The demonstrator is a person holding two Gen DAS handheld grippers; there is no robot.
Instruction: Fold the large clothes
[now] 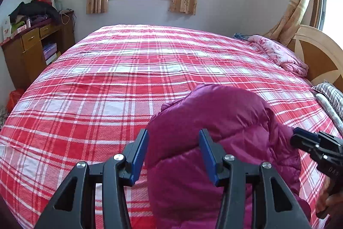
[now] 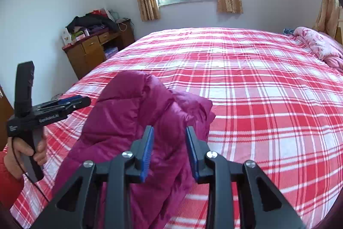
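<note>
We hold both the left gripper point(image 1: 173, 156) and right gripper point(image 2: 169, 153) spread wide, empty, above the magenta jacket point(image 2: 133, 121) at six o'clock on the plaid bed point(image 1: 107, 83).

Most of the bed point(image 1: 133, 70), spread with a red plaid sheet, lies flat and bare across its middle and far side, leaving wide room for a gripper to travel. The one large obstacle on the near edge is the bunched magenta down jacket point(image 1: 214, 132), humped up in front of both tools. The left gripper point(image 1: 173, 153) has bare sheet to its left; the right gripper point(image 2: 169, 153) has bare sheet to its right. Toward the headboard point(image 1: 317, 57), a crumpled pink quilt point(image 1: 280, 55) and a striped pillow point(image 1: 330, 93) take up that end. A cluttered wooden cabinet point(image 2: 94, 50) stands beyond the bed's far corner, near the wall.
</note>
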